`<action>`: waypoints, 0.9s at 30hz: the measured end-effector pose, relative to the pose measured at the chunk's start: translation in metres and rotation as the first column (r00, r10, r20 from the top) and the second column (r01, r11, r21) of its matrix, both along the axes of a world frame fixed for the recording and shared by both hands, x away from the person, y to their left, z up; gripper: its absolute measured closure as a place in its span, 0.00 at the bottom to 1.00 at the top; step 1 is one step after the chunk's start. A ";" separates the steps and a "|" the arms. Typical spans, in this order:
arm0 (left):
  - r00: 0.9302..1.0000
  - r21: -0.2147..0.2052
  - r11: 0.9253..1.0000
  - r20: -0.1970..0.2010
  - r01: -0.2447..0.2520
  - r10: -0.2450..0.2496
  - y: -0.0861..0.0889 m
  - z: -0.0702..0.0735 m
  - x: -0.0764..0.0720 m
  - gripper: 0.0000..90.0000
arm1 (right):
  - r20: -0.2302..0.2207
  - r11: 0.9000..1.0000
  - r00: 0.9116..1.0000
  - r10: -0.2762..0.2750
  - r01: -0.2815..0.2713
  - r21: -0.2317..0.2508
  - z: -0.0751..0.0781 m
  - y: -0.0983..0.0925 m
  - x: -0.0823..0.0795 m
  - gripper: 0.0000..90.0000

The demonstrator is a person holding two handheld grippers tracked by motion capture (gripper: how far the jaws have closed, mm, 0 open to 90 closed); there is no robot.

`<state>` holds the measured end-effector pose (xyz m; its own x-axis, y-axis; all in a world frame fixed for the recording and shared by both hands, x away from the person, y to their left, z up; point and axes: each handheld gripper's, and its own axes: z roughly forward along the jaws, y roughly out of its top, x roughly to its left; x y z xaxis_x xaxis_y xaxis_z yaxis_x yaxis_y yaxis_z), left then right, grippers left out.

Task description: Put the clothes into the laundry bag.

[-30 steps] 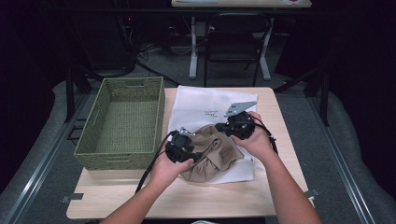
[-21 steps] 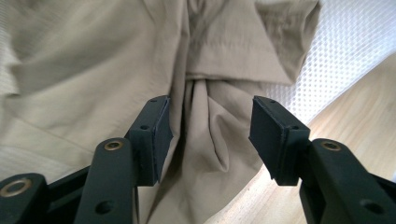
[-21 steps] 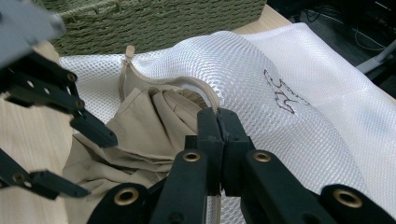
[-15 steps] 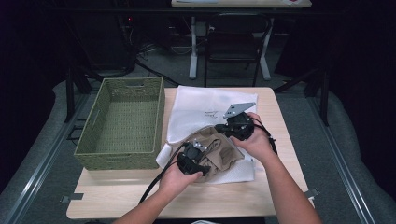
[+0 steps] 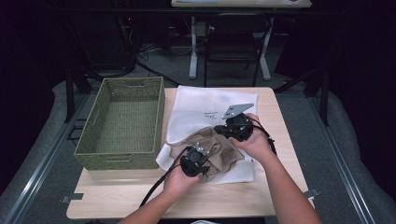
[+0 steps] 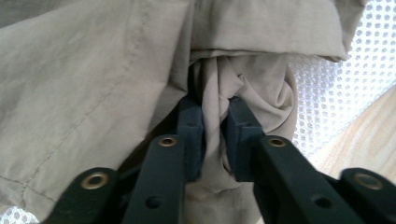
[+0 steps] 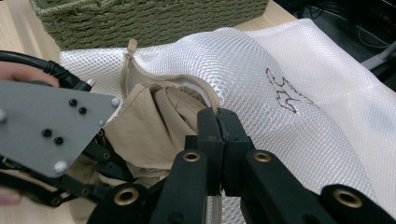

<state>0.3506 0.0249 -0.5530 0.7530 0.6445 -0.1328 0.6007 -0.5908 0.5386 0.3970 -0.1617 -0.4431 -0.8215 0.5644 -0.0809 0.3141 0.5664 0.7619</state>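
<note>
Now the left gripper sits lower on the tan garment than a second ago, nearer the table's front edge and right of the green basket, and its jaws have just been closing on a twisted fold of that cloth. Right of the basket too lies the white mesh bag, the garment bunched at its open mouth. Smallest, the right gripper is clamped tight on the bag's zipper rim, just above the garment.
</note>
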 end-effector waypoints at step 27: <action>0.981 -0.057 0.983 0.075 -0.177 0.181 0.004 0.029 0.054 0.92 | 0.006 1.000 1.000 0.016 -0.016 -0.011 0.001 0.004 -0.003 0.99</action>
